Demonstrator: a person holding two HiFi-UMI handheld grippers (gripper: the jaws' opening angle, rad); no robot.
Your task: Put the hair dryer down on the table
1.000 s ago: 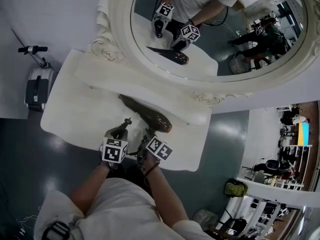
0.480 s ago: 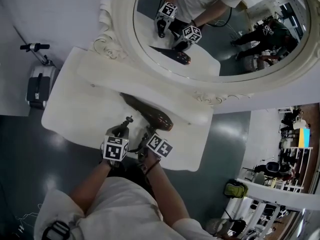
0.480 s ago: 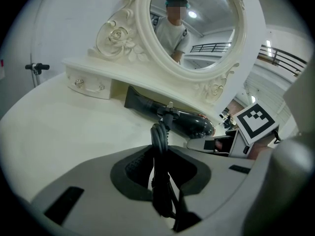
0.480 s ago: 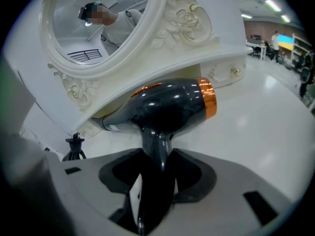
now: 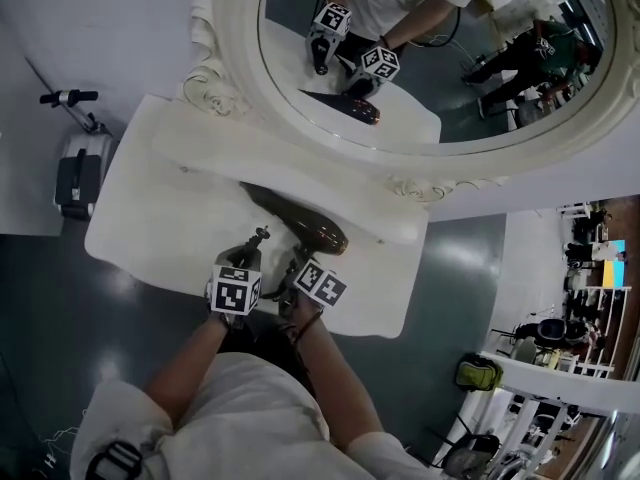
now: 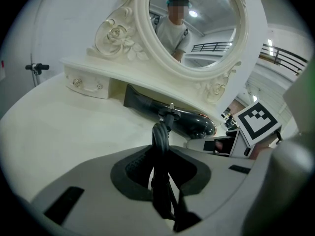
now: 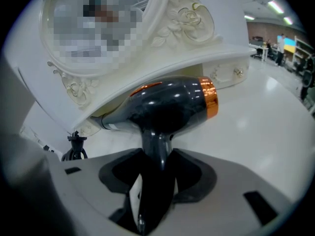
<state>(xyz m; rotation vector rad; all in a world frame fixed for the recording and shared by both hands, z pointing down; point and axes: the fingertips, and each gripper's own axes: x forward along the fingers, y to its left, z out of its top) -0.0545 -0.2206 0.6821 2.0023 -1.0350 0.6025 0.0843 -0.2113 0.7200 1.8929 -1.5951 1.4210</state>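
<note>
Fancy carved white mirror (image 5: 238, 48) above a white dressing table (image 5: 150, 208), shiny dark grey floor (image 5: 40, 308), plain white wall (image 5: 100, 18) behind.

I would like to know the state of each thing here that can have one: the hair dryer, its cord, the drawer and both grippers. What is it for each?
hair dryer: held by its handle, not yet released.
cord: bundled up and gripped.
drawer: shut.
left gripper: jaws shut on the cord.
right gripper: jaws shut on the hair dryer's handle.
</note>
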